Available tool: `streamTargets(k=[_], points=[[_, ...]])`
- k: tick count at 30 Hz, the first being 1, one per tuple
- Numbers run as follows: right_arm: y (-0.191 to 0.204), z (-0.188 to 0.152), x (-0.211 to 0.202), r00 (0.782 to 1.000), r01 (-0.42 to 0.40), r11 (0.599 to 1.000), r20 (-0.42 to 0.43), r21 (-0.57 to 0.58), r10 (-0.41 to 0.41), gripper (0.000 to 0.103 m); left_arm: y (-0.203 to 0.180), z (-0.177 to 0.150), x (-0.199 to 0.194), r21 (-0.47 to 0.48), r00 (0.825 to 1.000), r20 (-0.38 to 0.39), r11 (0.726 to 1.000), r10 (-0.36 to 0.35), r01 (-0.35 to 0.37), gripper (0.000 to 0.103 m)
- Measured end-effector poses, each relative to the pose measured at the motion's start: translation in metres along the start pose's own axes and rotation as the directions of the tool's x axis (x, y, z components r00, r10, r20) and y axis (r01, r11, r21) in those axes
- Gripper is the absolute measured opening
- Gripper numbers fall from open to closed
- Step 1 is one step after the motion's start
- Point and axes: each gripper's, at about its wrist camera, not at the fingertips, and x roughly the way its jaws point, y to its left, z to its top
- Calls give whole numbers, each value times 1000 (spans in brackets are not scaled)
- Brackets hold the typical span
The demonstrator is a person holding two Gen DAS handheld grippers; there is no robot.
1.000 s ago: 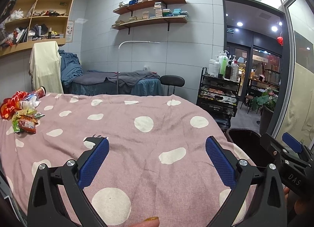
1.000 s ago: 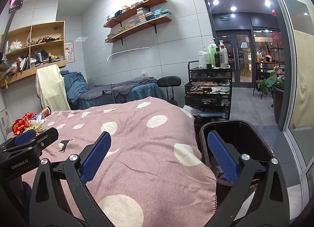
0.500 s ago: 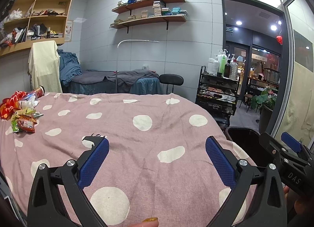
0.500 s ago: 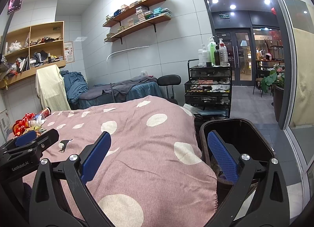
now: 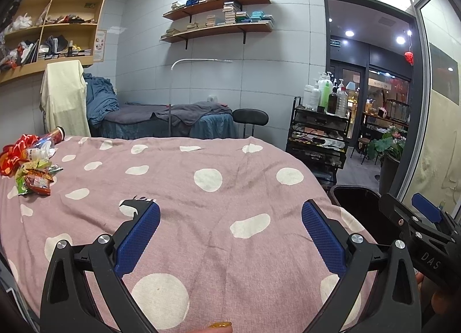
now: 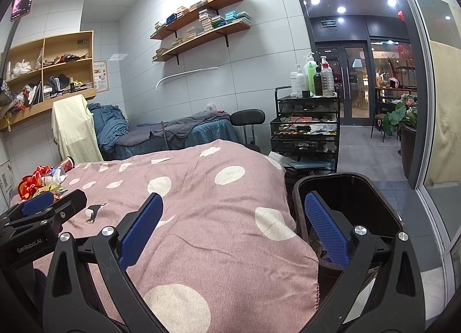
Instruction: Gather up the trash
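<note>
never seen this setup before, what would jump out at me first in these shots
The pink blanket with white spots fills the middle of both views. A bright heap of snack wrappers sits at its far left edge, and a dark bin stands off its right side. The left gripper and right gripper are both open and empty.

Bare pink blanket (image 5: 230,218) ahead, trash pile (image 5: 31,163) far left, dark bin (image 6: 348,203) at right edge
</note>
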Motion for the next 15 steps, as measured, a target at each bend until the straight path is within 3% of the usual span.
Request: streamTargets(k=[15], points=[[1, -3, 2, 1000, 1, 1000, -8, 2, -1, 97, -1, 0, -1, -1, 1000, -3, 1000, -13, 13, 98]])
